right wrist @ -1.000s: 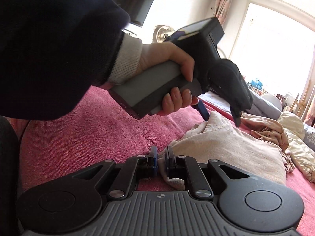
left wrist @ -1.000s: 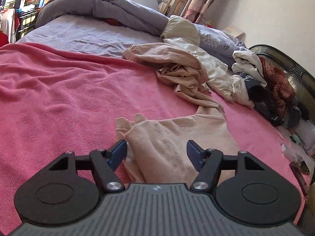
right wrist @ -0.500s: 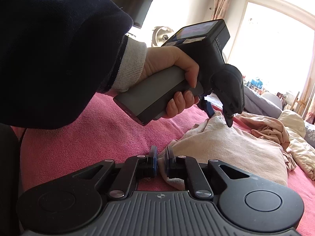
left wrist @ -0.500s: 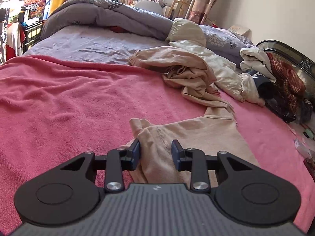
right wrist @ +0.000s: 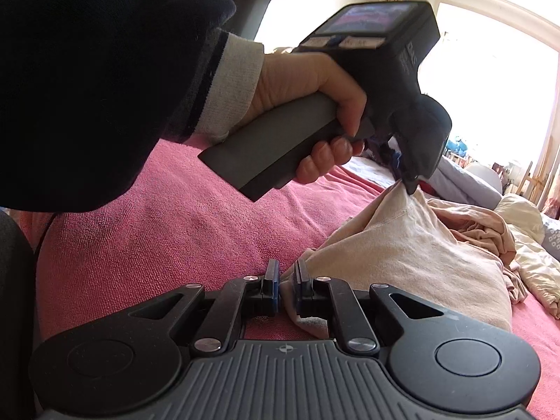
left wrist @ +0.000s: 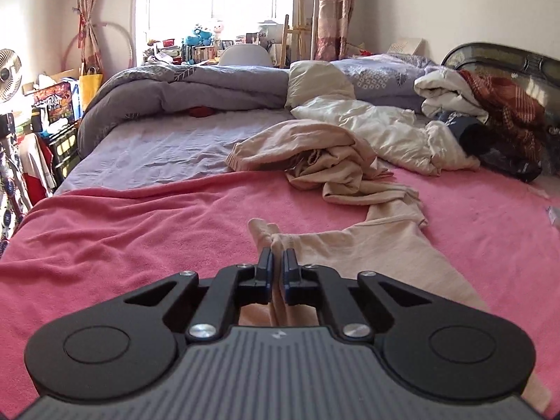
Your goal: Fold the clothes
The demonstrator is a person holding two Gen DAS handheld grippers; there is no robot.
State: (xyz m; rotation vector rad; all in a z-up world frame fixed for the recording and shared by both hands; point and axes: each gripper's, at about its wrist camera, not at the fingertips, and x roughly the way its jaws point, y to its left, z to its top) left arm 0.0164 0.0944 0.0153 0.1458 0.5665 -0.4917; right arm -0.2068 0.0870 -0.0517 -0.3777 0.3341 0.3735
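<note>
Beige garment (left wrist: 367, 255) limp, light, stretchy-looking (likely to sag between holds), spread ahead of both tools on pink blanket (left wrist: 122, 231); left gripper (left wrist: 276, 262) and right gripper (right wrist: 287, 276) each clamped on a bunched hem edge, best taken at corners

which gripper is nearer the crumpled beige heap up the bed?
Left. The left gripper pinches a raised fold of the beige garment partway toward the heap; the right gripper clamps the garment's near edge, farther back.
</note>
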